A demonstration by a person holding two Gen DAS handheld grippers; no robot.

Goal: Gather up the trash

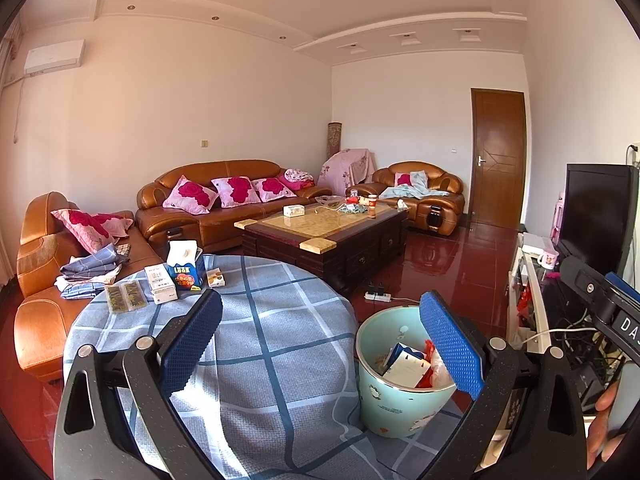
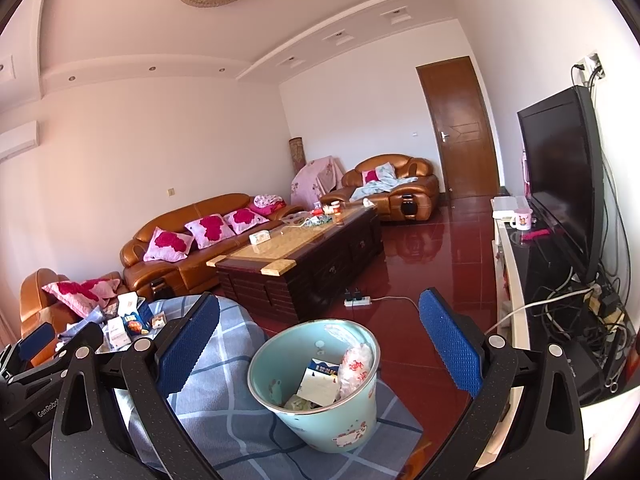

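A pale teal trash bin (image 1: 392, 412) stands on the blue plaid cloth of a round table (image 1: 256, 320). It holds a white and blue carton (image 1: 404, 364) and crumpled plastic (image 2: 354, 364). My left gripper (image 1: 322, 344) is open and empty above the cloth, with the bin beside its right finger. My right gripper (image 2: 320, 348) is open and empty too, hovering over the bin (image 2: 344, 428). On the table's far edge lie a blue box (image 1: 184, 274), a white box (image 1: 160, 284), two flat packets (image 1: 124, 298) and a small box (image 1: 216, 279).
Brown leather sofas (image 1: 224, 208) with pink pillows line the left side. A dark coffee table (image 1: 324, 236) with clutter stands beyond the round table. A power strip (image 1: 378, 296) lies on the red floor. The TV (image 2: 560, 176) and its stand with cables are on the right.
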